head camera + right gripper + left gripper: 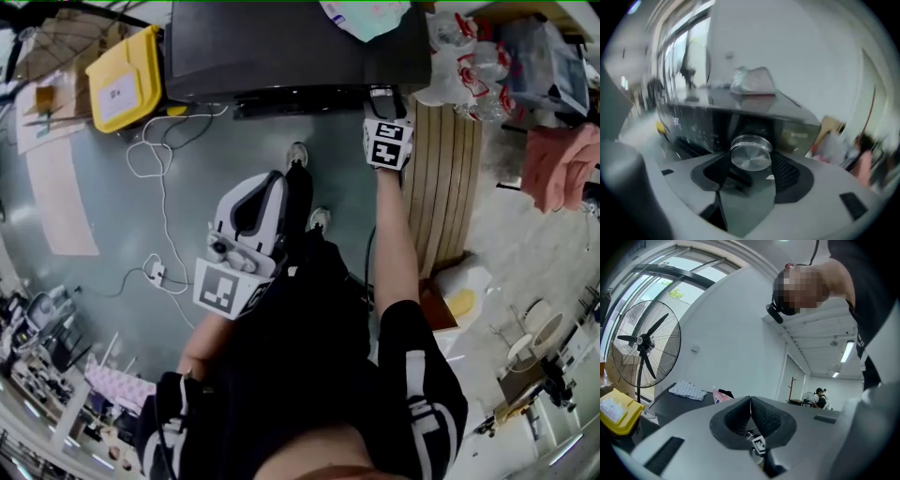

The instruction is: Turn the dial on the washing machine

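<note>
The dark washing machine (281,47) stands ahead of me at the top of the head view. Its round silver dial (750,152) sits on the black control panel (693,124). My right gripper (750,161) has the dial between its two pads, and both pads lie against its rim. In the head view the right gripper (382,98) is stretched out to the machine's front edge and hides the dial. My left gripper (253,211) is held back near the person's body and points upward. The left gripper (750,404) has its pads together with nothing between them.
A yellow bin (127,75) stands left of the machine, with a white cable (155,159) looping over the floor below it. A slatted wooden panel (448,178) is at the right. A bagged item (752,82) lies on the machine's top. A standing fan (644,345) is behind.
</note>
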A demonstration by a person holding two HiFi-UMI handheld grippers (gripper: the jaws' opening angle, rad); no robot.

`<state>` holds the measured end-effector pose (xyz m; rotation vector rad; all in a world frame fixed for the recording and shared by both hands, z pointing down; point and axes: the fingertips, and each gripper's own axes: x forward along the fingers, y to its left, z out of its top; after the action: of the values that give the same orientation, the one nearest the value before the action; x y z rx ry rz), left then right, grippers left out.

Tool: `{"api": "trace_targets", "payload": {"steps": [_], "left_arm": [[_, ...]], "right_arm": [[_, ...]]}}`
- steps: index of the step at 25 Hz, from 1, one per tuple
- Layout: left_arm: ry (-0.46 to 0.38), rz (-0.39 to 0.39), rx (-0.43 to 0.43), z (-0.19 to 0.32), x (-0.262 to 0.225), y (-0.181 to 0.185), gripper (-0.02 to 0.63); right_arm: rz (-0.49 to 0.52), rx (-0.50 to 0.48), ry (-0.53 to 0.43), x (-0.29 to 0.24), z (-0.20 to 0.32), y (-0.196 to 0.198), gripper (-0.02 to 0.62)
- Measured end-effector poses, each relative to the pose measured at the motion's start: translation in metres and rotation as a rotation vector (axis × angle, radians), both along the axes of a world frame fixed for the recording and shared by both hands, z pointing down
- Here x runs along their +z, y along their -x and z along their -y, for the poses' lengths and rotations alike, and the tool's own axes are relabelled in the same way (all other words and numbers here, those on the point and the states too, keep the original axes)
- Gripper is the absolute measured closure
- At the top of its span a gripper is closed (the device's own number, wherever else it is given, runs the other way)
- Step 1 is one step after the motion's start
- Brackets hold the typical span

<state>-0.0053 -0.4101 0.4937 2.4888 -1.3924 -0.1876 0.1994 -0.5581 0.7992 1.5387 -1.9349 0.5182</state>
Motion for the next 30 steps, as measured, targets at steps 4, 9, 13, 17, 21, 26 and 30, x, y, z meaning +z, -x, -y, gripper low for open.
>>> {"api": "trace_targets", "payload": {"steps": [4, 9, 13, 17, 21, 26, 30], "left_arm": [[0.028, 0.005, 0.013, -0.005, 0.002, 0.002, 0.583], [-0.013, 0.005, 0.006, -0.032, -0.027, 0.008, 0.583], [-0.077, 0.017, -0.011, -0.088, -0.077, 0.007, 0.583], [-0.147, 0.024, -0.037, -0.156, -0.125, 0.006, 0.583], [-0.2, 0.042, -0.075, -0.219, -0.159, 0.014, 0.583], [-0.21, 0.029, -0.105, -0.281, -0.181, 0.031, 0.583], [-0.205, 0.041, -0.107, -0.307, -0.178, 0.038, 0.583]], "right_arm": [[-0.26, -0.036, -0.039, -0.001, 0.0, 0.003, 0.296], [-0.077, 0.032, -0.01, -0.038, -0.039, -0.002, 0.264], [0.125, 0.045, -0.089, -0.129, -0.108, 0.009, 0.421], [0.26, 0.031, -0.219, -0.239, -0.179, 0.019, 0.506], [0.326, -0.035, -0.354, -0.335, -0.257, 0.035, 0.542], [0.348, -0.112, -0.429, -0.398, -0.36, 0.06, 0.561], [0.372, -0.14, -0.43, -0.415, -0.412, 0.08, 0.568]]}}
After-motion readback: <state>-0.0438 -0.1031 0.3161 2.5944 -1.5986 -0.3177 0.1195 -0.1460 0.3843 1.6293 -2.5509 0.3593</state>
